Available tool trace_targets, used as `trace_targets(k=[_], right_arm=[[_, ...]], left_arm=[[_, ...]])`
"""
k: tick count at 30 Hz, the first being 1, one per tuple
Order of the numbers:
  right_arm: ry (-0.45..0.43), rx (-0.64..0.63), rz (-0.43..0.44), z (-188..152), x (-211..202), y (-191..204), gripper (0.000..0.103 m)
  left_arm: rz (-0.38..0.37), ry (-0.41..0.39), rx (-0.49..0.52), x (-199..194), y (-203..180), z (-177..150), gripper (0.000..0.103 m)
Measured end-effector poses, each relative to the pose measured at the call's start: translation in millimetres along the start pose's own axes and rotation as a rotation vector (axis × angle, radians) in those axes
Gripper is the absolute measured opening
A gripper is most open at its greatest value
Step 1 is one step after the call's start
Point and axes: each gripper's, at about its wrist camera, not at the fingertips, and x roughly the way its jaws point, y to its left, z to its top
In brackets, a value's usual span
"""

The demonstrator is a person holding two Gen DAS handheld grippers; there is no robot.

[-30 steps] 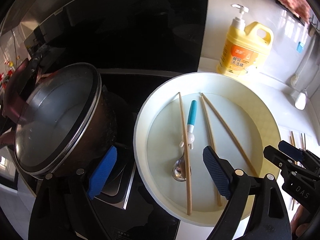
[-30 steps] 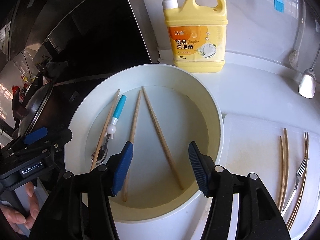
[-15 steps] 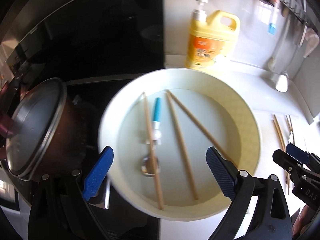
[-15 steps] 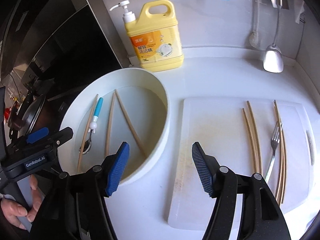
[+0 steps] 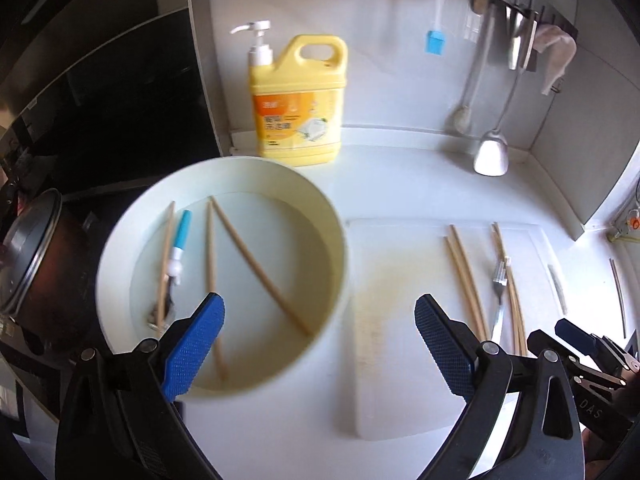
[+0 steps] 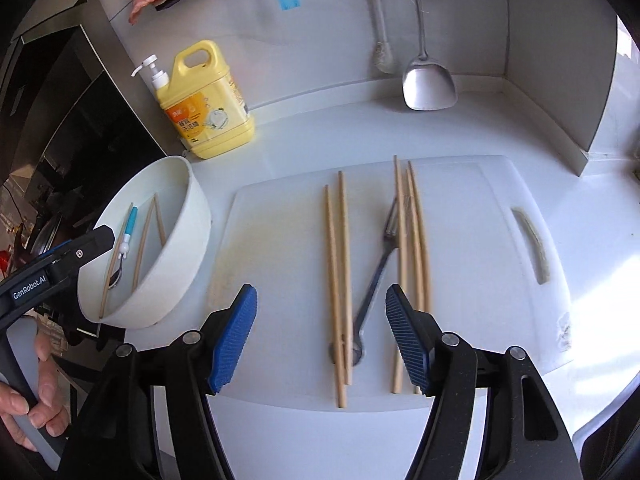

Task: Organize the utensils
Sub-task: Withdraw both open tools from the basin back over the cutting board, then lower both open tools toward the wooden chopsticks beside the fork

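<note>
We had two fisheye views, each riding a gripper and looking steeply down along its fingers at the counter. The left wrist view sat close above the bowl rim and the board's near edge, facing the back wall. The right wrist view hung over the board, bowl at its left. Both shared bowl, board, bottle and wall; each caught the other gripper at its edge.

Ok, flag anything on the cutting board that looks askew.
The fork lies slanted between the straight chopstick pairs, its tines against the right-hand chopsticks. The cutting board also shows a yellowish stain at its left side.
</note>
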Motion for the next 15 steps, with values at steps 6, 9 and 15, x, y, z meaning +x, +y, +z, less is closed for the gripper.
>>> trace_targets(k=[6,9,15], right_arm=[[-0.028,-0.05,-0.004,-4.6,-18.4,-58.6,0.064],[-0.034,-0.08,-0.012,-6.1,-20.4,-79.5,0.064],[-0.032,-0.062,-0.025,-10.5,-18.4,-104.5,0.064]], left_arm=[[0.025,0.026,-0.032,-2.9,-54.7,-19.1,0.094],[0.043,0.025,-0.03,-4.7,-74.2,-26.9,0.094],[0.057,0.04,0.016,-0.3,-95.9,-38.3,0.094]])
